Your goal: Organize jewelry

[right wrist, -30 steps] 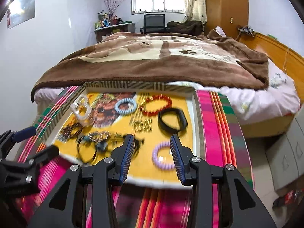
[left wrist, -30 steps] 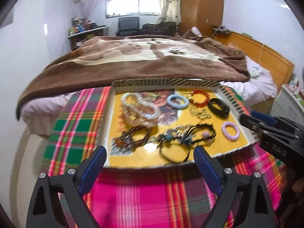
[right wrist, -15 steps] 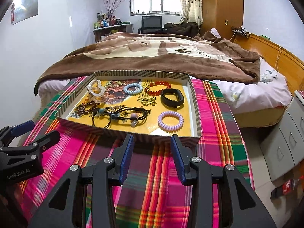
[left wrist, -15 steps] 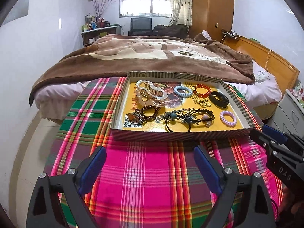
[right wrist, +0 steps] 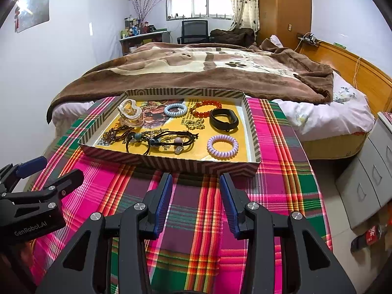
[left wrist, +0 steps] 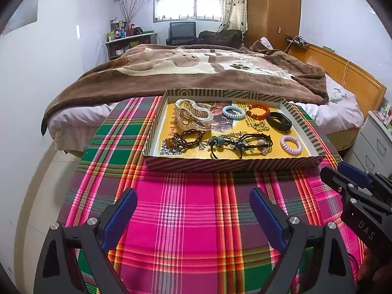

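one striped tray (left wrist: 230, 164), two coil hair ties (left wrist: 291, 145), one red bead bracelet (left wrist: 259, 111), one black band (left wrist: 279, 122), one clear hair claw (left wrist: 193, 118)

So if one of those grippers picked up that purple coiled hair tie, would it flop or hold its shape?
The purple coiled hair tie would probably keep its ring shape, though its springy coils may stretch. It looks light, and being round it might slide on the tray.

You are working over a woven plaid tablecloth (left wrist: 191, 208), matt; the tray (left wrist: 230, 164) is looking like striped cardboard. The hair claw (left wrist: 193, 117) is showing glossy clear plastic — the black band (right wrist: 224, 120) smooth, dull.
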